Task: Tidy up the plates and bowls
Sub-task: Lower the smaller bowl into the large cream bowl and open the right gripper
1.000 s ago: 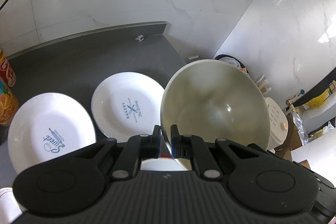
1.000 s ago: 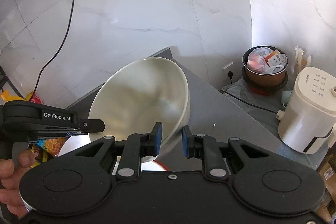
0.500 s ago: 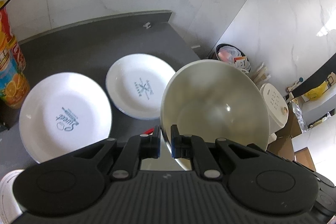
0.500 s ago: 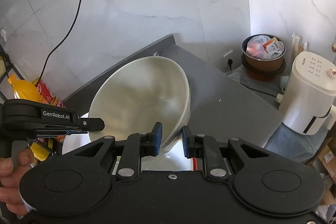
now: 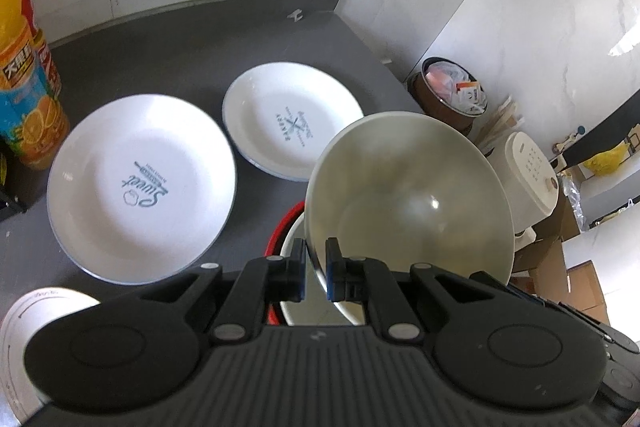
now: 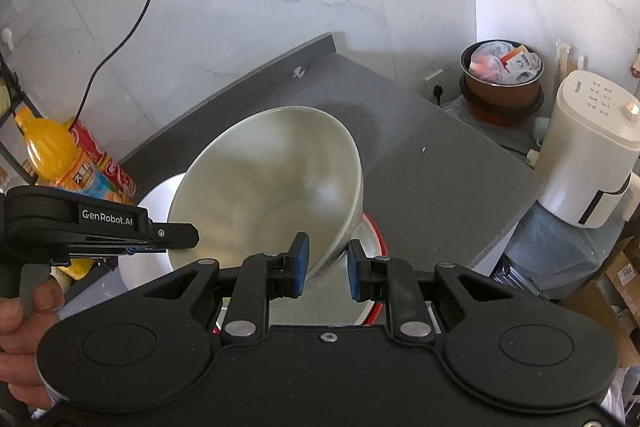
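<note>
My left gripper (image 5: 315,271) is shut on the near rim of a cream bowl (image 5: 408,195), which hangs tilted above the dark counter (image 5: 180,43). Under it sits a red-rimmed white bowl (image 5: 282,235). Two white printed plates, a large one (image 5: 140,187) and a smaller one (image 5: 292,123), lie flat to the left. In the right wrist view the same cream bowl (image 6: 272,179) has its lower rim between the fingers of my right gripper (image 6: 325,267), which stands open with a sliver of gap. The left gripper's finger (image 6: 176,229) reaches the bowl's left rim.
An orange juice bottle (image 5: 28,99) and a red cola bottle (image 6: 108,163) stand at the counter's left. A white round object (image 5: 24,331) lies near left. Past the counter's right edge are a white appliance (image 6: 592,163) and a full bin (image 6: 502,79). A hand (image 6: 24,315) holds the left gripper.
Both grippers and the cream bowl have drawn back from the wall. The plates now lie farther off, the bottles have come into view, and the red-rimmed bowl shows beneath the held bowl.
</note>
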`<state>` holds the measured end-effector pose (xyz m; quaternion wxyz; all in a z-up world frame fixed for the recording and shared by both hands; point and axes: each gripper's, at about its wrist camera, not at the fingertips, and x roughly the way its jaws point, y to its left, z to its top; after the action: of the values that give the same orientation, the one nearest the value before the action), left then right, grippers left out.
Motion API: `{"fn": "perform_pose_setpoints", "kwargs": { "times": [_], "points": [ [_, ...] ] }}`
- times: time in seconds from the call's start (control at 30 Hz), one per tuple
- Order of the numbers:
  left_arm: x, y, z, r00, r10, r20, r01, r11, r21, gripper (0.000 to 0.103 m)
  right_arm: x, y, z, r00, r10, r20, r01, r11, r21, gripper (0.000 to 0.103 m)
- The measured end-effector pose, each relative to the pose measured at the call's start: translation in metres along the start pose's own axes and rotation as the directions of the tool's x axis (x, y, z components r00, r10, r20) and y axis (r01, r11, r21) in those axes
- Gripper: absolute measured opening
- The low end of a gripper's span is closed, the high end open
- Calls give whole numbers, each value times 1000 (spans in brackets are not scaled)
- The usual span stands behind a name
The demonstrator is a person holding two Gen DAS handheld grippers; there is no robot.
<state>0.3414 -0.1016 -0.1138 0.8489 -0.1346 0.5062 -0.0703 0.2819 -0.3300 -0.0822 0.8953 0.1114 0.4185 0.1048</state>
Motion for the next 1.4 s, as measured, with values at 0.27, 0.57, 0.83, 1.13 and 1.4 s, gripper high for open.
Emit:
{"fn": "perform_pose_setpoints", "kwargs": {
  "times": [0.27,0.57,0.83,1.13,1.4],
  "points": [
    [9,6,-7,999,11,-38,-12,1000,-10,7,8,3,-7,999,-12,-42,12,1000,-6,20],
    [14,3,-7,998,23,-57,-23,1000,3,7,16,7,-8,996,-28,-83,25,999,-29,20],
    [19,3,-13,996,32,-89,-31,999,16,8,21,6,-9,991,-29,-131,25,999,-35,20],
    [27,5,-17,992,33,-126,-31,999,16,9,30,4,-11,978,-21,-209,15,1000,-26,29],
    [18,8,-16,995,22,-94,-22,1000,-9,11,15,4,1,979,28,-201,-41,997,-63,32]
  ]
}}
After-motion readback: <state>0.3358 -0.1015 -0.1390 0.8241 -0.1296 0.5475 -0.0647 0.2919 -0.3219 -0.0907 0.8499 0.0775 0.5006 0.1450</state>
